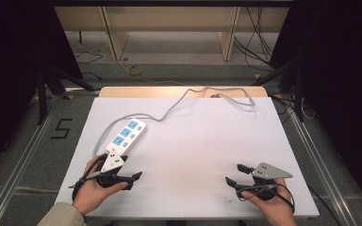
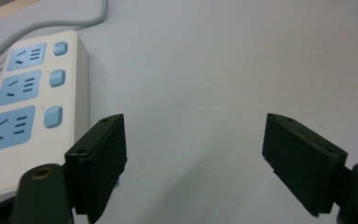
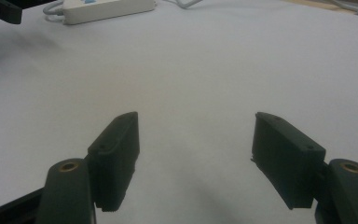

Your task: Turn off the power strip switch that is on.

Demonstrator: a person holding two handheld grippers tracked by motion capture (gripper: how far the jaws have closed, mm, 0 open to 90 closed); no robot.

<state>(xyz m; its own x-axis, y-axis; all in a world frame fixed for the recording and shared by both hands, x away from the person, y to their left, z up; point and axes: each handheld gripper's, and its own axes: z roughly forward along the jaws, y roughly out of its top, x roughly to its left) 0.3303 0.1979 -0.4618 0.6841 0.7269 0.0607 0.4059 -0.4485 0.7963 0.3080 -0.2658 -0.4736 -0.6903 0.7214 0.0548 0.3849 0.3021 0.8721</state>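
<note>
Power strip (image 1: 127, 134) lies flat on the left half of the bench (image 1: 193, 141), grey cord (image 1: 179, 101) trailing off the far edge. Rigid white plastic bar, three blue sockets each with a blue switch; probably light, smooth and a bit slippery; the stiff cord will likely drag. Best hold judged across the long side walls. Bench cover matte, pale. Left claw (image 1: 133, 180) just beside its near end, jaws apart, empty; right claw (image 1: 235, 174) well apart, likewise spread, empty

White power strip (image 1: 127, 134) with three blue sockets lies flat, angled toward 1 o'clock, left side of the worktop (image 1: 193, 141), grey cord (image 1: 179, 101) trailing off.
</note>
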